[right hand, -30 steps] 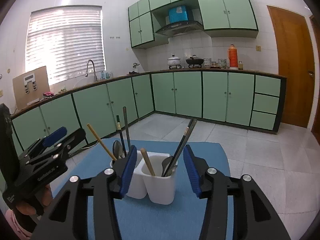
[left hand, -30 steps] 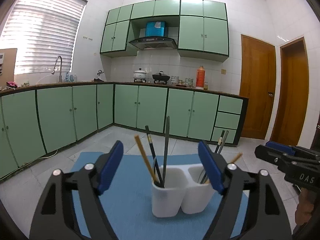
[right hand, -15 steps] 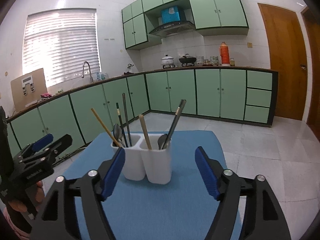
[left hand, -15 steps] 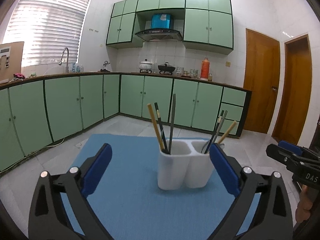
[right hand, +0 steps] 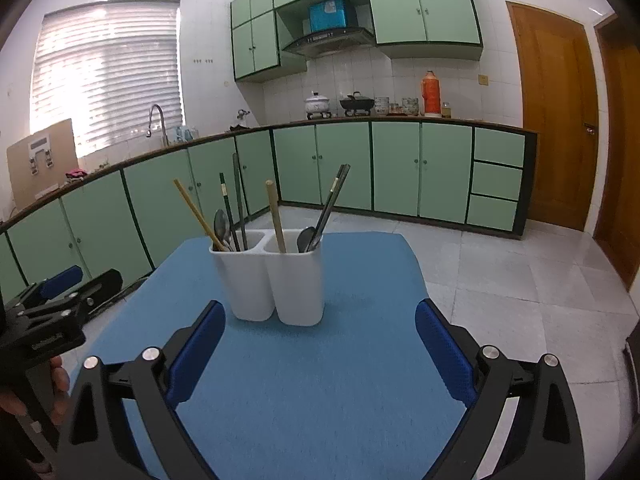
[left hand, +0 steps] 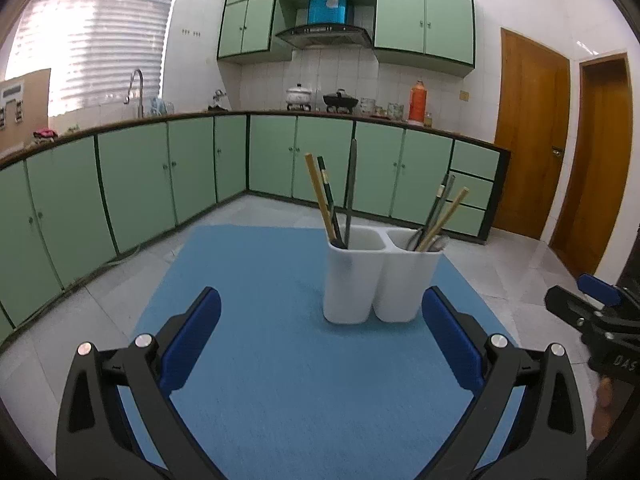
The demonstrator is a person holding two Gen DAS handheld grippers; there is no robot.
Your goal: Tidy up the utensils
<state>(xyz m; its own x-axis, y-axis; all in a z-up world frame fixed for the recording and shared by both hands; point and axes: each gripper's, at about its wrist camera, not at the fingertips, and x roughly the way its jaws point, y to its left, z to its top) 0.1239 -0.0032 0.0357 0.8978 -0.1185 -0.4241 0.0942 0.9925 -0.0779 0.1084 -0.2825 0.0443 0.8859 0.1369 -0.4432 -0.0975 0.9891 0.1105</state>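
Note:
A white two-compartment utensil holder (left hand: 380,276) stands upright on a blue mat (left hand: 280,360); it also shows in the right wrist view (right hand: 272,280). Each compartment holds chopsticks (left hand: 320,196) and spoons (right hand: 221,224), standing up. My left gripper (left hand: 320,344) is open and empty, a short way in front of the holder. My right gripper (right hand: 320,352) is open and empty, also in front of the holder and apart from it. Each gripper shows at the edge of the other's view.
The mat (right hand: 320,380) lies on a pale tiled surface. Green kitchen cabinets (left hand: 160,176) run along the back and left. Two wooden doors (left hand: 532,132) stand at the right.
Both grippers have pulled back from the holder and opened wider. The holder and its utensils have stayed in place.

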